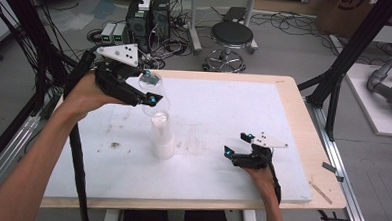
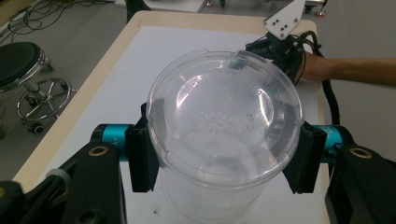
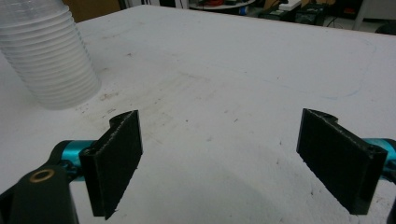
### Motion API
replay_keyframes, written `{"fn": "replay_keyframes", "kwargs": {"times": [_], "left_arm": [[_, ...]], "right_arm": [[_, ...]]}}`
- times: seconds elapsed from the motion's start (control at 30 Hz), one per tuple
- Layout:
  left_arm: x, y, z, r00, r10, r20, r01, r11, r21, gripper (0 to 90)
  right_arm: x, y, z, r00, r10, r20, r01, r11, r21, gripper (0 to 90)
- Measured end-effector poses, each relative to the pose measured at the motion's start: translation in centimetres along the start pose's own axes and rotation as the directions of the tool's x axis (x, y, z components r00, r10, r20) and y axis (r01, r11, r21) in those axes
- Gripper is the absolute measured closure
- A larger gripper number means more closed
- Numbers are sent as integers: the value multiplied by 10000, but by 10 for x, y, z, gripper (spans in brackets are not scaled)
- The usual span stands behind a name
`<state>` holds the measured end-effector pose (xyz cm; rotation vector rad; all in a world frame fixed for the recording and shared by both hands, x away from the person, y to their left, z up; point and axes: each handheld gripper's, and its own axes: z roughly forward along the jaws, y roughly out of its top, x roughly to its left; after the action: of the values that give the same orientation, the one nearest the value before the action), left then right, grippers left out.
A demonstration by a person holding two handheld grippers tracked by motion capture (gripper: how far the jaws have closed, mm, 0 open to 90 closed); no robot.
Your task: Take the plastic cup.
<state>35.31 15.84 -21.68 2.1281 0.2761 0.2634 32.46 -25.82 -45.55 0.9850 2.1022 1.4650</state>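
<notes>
My left gripper (image 1: 151, 86) is raised over the middle of the table and is shut on a clear plastic cup (image 1: 150, 80). The cup hangs tilted just above a stack of clear cups (image 1: 162, 139) that stands on the white mat (image 1: 224, 106). In the left gripper view the cup (image 2: 224, 112) sits squeezed between both pads (image 2: 142, 161), its round end toward the camera. My right gripper (image 1: 238, 145) rests low on the mat at the right, open, nothing between its jaws. In the right gripper view (image 3: 229, 158) the ribbed stack (image 3: 51, 60) stands far left.
The mat lies on a wooden table (image 1: 322, 161) and has small dark specks (image 1: 115, 145) at the left. Behind the table are a black stool (image 1: 231, 37), computer boxes with cables (image 1: 148, 18) and a black frame post (image 1: 346, 62) at the right.
</notes>
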Motion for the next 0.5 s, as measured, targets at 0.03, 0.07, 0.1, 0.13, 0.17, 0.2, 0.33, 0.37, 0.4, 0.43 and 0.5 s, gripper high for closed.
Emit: {"fn": "replay_keyframes", "kwargs": {"times": [0.03, 0.07, 0.1, 0.13, 0.17, 0.2, 0.33, 0.37, 0.4, 0.43, 0.5], "left_arm": [[-4, -1, -2, 10000, 20, 74, -18, 9998, -193, 394], [-8, -3, -4, 9999, 51, 152, -46, 9993, -366, 394], [-12, -5, -6, 9998, 75, 158, -66, 9982, -590, 394], [-16, -7, -9, 9998, 83, 201, -68, 9974, -724, 395], [-20, -10, -11, 9997, 74, 254, -50, 9956, -939, 396], [-24, -12, -13, 9996, 68, 280, -36, 9935, -1135, 396], [-40, -24, -16, 9992, -104, 388, 170, 9845, -1744, 399], [-44, -27, -16, 9991, -40, 433, 117, 9840, -1777, 399], [-48, -30, -14, 9988, -19, 490, 112, 9817, -1900, 399], [-52, -34, -13, 9984, -85, 561, 200, 9782, -2069, 399], [-59, -43, -8, 9971, -160, 742, 333, 9705, -2388, 399]], "right_arm": [[0, 0, 0, 10000, -36, 14, 36, 10000, -64, 143], [0, 0, 0, 10000, -36, 14, 36, 10000, -64, 143], [0, 0, -1, 10000, -5, 3, 5, 10000, -56, 143], [0, 0, -1, 10000, 0, -5, 0, 10000, -38, 144], [0, 0, 0, 10000, -5, -15, 5, 10000, -24, 144], [0, 0, 0, 10000, -19, 2, 19, 10000, -27, 143], [0, 0, 0, 10000, -77, 23, 77, 10000, -20, 143], [0, 0, 0, 10000, -53, 25, 53, 10000, -15, 143], [0, 0, 0, 10000, -53, 25, 53, 10000, -15, 143], [0, 0, 0, 10000, -18, 28, 18, 10000, 24, 143], [0, 0, 0, 10000, -18, 30, 18, 10000, 36, 143]]}}
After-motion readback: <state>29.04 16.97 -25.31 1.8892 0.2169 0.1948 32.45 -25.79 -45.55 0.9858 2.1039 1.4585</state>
